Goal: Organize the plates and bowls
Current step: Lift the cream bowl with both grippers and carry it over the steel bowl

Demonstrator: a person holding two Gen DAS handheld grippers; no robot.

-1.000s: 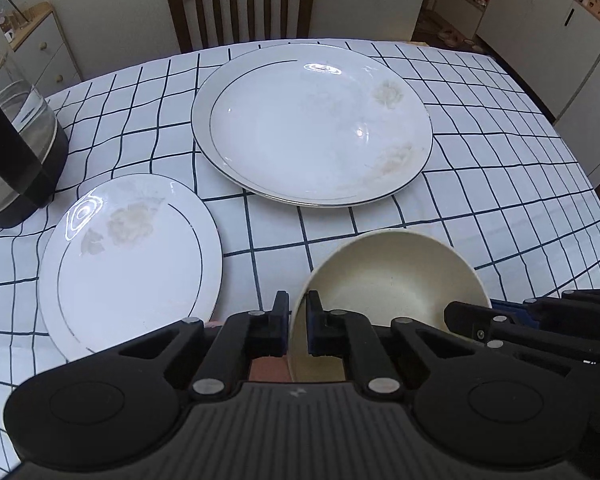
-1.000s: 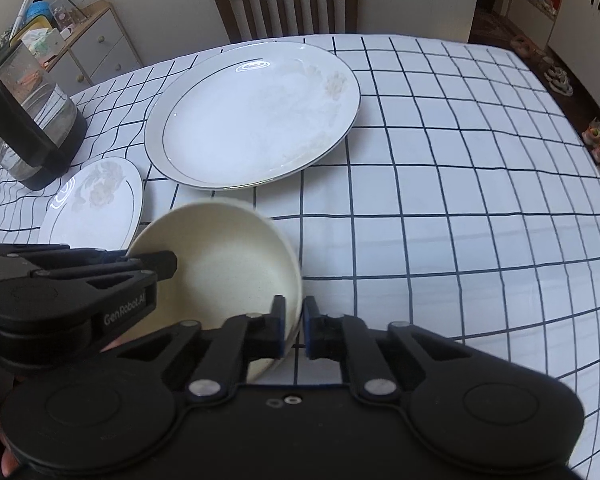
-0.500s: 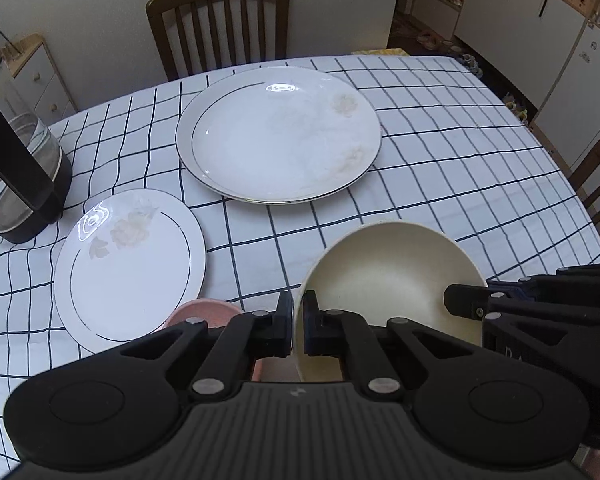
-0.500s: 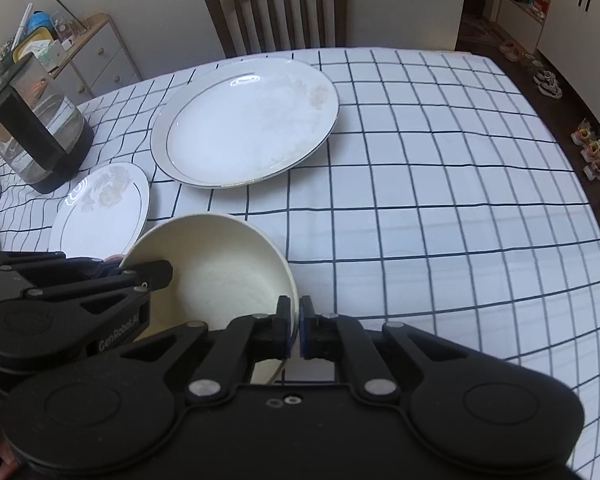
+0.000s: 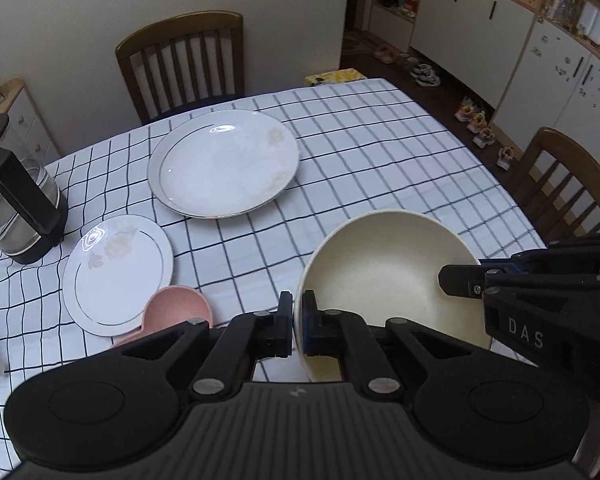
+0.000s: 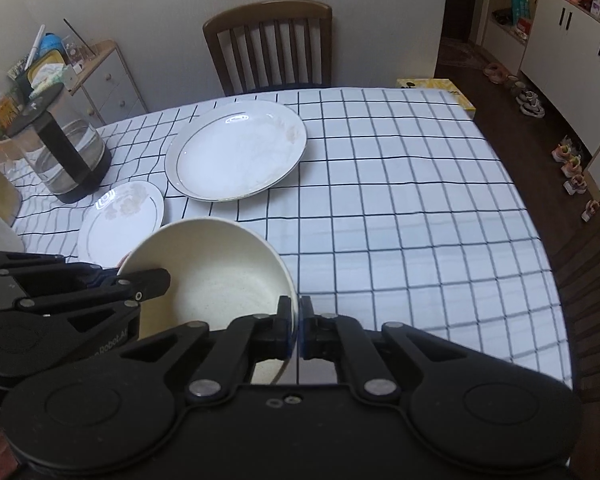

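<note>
**Cream bowl gripped on both sides above the checked table**

Dining-room walls, wooden chairs and white cupboards ring a table [image 6: 400, 208] covered in a white cloth with a dark grid.

At the bottom centre of the left wrist view, the left gripper [image 5: 297, 326] is clamped tight on the near-left rim of a round cream ceramic bowl [image 5: 384, 276]. At the bottom centre of the right wrist view, the right gripper [image 6: 299, 328] pinches the same bowl's opposite rim. The bowl sits at lower centre-right in the left view, held between the two tools clear of the cloth.

Just left of the left gripper's fingers lies a small pink bowl [image 5: 176, 312], beside a small white gold-rimmed plate with a faint flower print [image 5: 118, 274] at lower left. Further up at centre rests a large white gold-rimmed plate [image 5: 224, 164]. A glass jug with a black handle and base [image 5: 20, 208] stands at the left edge.
</note>
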